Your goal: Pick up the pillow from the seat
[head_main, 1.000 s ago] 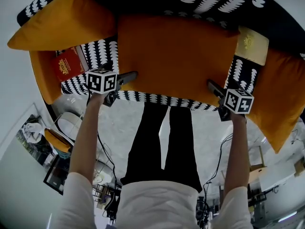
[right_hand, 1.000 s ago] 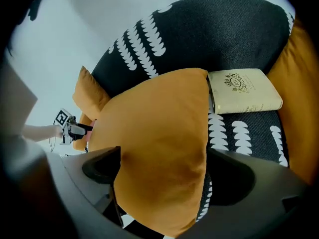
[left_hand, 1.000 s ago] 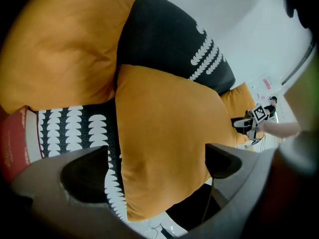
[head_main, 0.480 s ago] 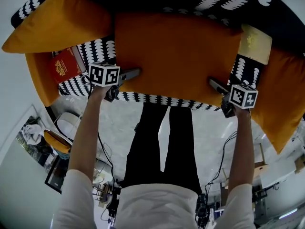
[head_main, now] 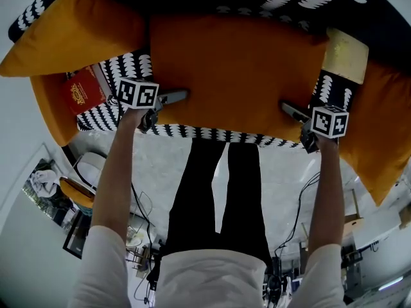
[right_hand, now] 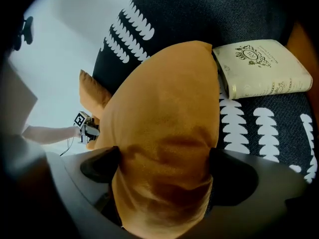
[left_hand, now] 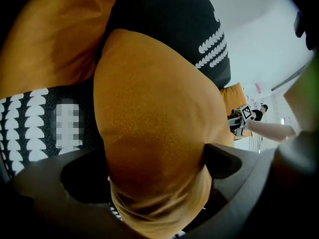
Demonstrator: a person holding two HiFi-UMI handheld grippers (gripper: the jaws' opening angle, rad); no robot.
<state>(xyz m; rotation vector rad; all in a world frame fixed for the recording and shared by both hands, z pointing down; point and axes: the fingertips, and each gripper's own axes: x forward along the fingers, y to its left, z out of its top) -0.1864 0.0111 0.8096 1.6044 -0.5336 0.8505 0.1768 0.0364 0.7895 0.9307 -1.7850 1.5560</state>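
Left gripper [head_main: 180, 96], right gripper [head_main: 289, 110] (its jaws just opening): both spread around pillow [head_main: 237, 69] ends, seemingly unclamped.

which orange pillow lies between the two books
The wide middle pillow, flat on the seat, red book to its left, cream book to its right; the others sit at the ends.

Black-and-white patterned sofa [head_main: 131, 66], pale floor [head_main: 282, 172]

Soft, even indoor light, no glare. Head view: pillow [head_main: 237, 69] evenly lit; strong fisheye bending, dark corners around it. Gripper views: pillow's near end shadowed, slightly soft; foreground below pillow dark, blurred; wall [right_hand: 65, 44] behind pillow bright.
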